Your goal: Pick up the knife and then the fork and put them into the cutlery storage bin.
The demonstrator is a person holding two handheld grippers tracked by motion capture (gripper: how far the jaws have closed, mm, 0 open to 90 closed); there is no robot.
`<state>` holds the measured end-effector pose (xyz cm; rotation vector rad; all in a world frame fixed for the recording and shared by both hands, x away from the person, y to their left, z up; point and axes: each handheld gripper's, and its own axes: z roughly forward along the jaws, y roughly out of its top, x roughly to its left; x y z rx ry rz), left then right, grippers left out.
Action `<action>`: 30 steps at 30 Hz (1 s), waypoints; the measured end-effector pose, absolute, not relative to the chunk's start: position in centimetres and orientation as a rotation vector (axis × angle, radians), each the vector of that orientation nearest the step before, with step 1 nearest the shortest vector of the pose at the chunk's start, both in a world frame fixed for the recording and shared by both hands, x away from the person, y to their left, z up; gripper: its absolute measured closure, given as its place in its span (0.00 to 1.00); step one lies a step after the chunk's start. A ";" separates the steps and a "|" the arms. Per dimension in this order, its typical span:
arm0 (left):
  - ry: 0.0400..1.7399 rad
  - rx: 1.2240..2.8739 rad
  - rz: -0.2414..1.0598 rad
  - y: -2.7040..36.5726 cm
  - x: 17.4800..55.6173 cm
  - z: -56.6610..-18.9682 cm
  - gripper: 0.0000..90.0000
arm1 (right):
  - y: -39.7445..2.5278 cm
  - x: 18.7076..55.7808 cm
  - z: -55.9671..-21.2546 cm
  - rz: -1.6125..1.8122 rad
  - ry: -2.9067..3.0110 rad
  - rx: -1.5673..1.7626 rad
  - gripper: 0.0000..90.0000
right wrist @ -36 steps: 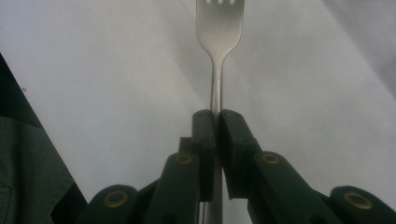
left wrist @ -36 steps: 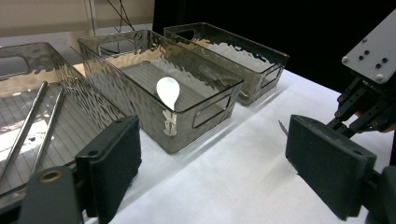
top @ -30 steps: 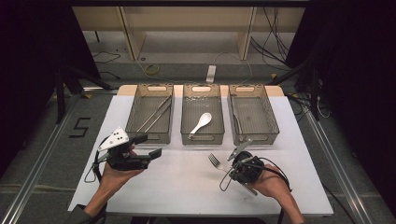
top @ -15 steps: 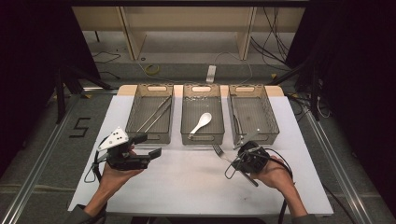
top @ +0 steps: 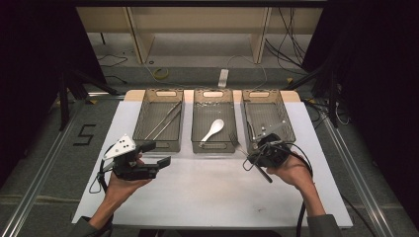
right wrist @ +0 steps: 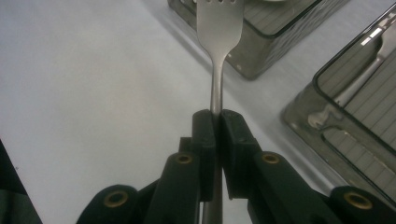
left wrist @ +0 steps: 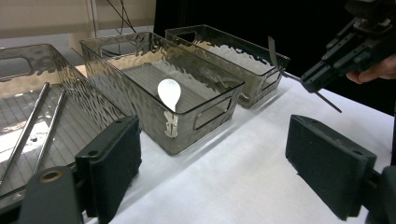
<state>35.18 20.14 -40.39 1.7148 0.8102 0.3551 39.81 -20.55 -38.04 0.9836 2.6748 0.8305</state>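
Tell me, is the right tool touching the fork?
Touching. In the right gripper view, the right tool has its two black jaws closed on the fork handle, with no gap on either side.

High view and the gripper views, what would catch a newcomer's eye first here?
Probably the fork, clamped by its handle in the right gripper and held above the white table near the right bin. Next, the white spoon lying alone in the middle bin, bright against the grey plastic. The left gripper hangs open near the left bin, holding nothing.
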 end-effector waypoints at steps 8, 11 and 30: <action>0.810 1.715 0.355 20.2 35.2 -40.4 0.20 | -20.7 41.0 -37.2 0.884 2.632 1.014 0.95; 0.812 1.714 0.353 20.2 35.2 -40.4 0.20 | -20.8 41.5 -36.7 0.902 2.617 1.020 0.95; 0.811 1.711 0.351 20.2 35.2 -40.4 0.20 | -21.5 44.9 -34.6 0.961 2.522 1.100 0.95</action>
